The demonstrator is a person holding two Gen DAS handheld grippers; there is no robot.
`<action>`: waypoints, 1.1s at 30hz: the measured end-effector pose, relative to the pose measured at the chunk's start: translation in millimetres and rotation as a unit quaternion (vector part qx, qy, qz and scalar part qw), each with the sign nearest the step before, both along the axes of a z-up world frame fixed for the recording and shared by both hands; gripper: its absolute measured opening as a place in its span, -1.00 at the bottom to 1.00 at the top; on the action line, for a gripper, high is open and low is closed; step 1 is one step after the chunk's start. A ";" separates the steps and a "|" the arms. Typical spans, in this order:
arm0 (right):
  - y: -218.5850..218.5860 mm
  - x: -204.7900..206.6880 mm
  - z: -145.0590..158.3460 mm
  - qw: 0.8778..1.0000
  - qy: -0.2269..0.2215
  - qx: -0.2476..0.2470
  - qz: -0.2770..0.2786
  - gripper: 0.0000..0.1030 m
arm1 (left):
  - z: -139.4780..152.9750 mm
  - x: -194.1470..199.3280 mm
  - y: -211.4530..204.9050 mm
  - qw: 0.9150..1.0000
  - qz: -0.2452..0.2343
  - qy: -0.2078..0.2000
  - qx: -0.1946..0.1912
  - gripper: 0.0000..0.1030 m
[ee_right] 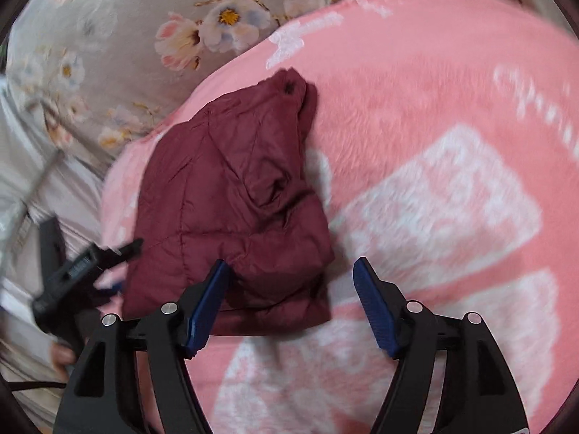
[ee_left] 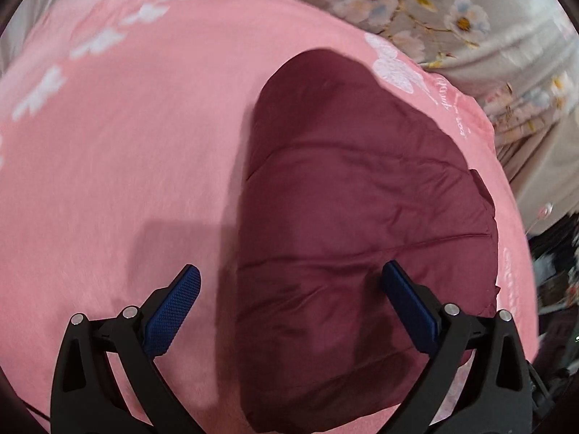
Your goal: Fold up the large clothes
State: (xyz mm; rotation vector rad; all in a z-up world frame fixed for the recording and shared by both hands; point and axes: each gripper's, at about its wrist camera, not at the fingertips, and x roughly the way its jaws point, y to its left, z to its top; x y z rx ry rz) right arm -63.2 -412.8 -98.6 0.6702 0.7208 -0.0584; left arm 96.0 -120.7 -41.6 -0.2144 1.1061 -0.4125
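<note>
Lying folded into a compact bundle on a fluffy pink blanket with white butterfly and lettering patterns (ee_left: 119,166), the dark maroon quilted puffer jacket (ee_left: 354,224) sits near the blanket's edge, beside a grey bedsheet printed with white and pink flowers (ee_left: 416,3). In the left wrist view the left gripper (ee_left: 291,307) hangs above the jacket's near end with its blue ribbed pads spread wide; one pad (ee_left: 173,311) is over bare pink blanket and the other over the maroon fabric, and neither presses on anything. In the right wrist view the right gripper (ee_right: 293,303) also stands wide apart, nothing clamped between its pads; its left pad (ee_right: 208,303) overlaps the jacket's lower edge in the picture, while the other sits over a white patch of the blanket. From this side the jacket shows stitched quilting lines, a puffy fold down its middle and a small dark snap at its far tip. The other black tool is visible at the left edge of the right wrist view, blurred, just beside the jacket's left side, with part of a person's hand (ee_right: 61,356) below it and pale clothing behind.
</note>
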 end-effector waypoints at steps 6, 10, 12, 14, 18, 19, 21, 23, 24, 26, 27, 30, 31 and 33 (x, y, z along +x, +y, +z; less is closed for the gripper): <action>11.0 -0.1 0.7 0.998 -0.040 0.037 -0.009 -0.21 | -8.5 3.3 10.3 0.999 0.005 0.026 -0.033 0.91; 14.8 -11.7 8.5 0.998 -0.047 0.044 -0.005 -0.54 | -5.2 -0.3 8.5 0.999 -0.021 0.036 -0.033 0.82; 15.1 -12.2 8.2 0.999 -0.034 0.029 0.001 -0.41 | -7.1 0.8 12.0 0.998 -0.025 0.043 -0.044 0.82; 10.1 -9.4 5.6 0.999 -0.018 0.019 -0.019 0.01 | -10.4 8.2 15.9 0.997 -0.014 0.049 -0.055 0.82; -7.9 1.3 -4.7 0.996 -0.022 0.079 -0.028 0.33 | -14.4 25.5 16.7 0.996 -0.005 0.059 -0.071 0.89; -9.1 4.2 -4.4 0.996 -0.023 0.081 -0.028 0.38 | -15.4 31.4 15.0 0.995 -0.005 0.061 -0.076 0.90; -7.7 18.3 -2.0 0.996 -0.029 0.086 -0.015 0.45 | -16.7 38.9 10.7 0.995 -0.007 0.063 -0.081 0.91; -4.8 32.1 -2.3 0.995 -0.033 0.097 -0.008 0.52 | -17.0 45.2 3.6 0.995 -0.007 0.060 -0.083 0.91; -2.7 40.8 -3.3 0.994 -0.035 0.102 -0.003 0.56 | -16.6 47.4 -0.5 0.995 -0.010 0.055 -0.080 0.91; 1.9 52.4 -3.2 0.995 -0.036 0.097 0.002 0.56 | -14.7 51.2 -11.6 0.996 -0.019 0.046 -0.071 0.91; 5.2 58.0 -2.8 0.995 -0.037 0.095 0.007 0.43 | -12.6 52.4 -16.6 0.996 -0.026 0.043 -0.069 0.88; 9.7 63.1 -0.4 0.992 -0.048 0.112 0.021 -0.26 | -0.2 48.6 -24.6 0.997 -0.036 0.028 -0.059 0.43; 10.7 59.9 3.6 0.993 -0.053 0.106 0.024 -0.43 | 5.8 45.0 -24.7 0.998 -0.040 0.017 -0.053 0.34; 15.3 51.1 17.0 0.994 -0.065 0.085 0.025 -0.54 | 18.0 37.8 -23.2 0.998 -0.050 -0.004 -0.049 0.03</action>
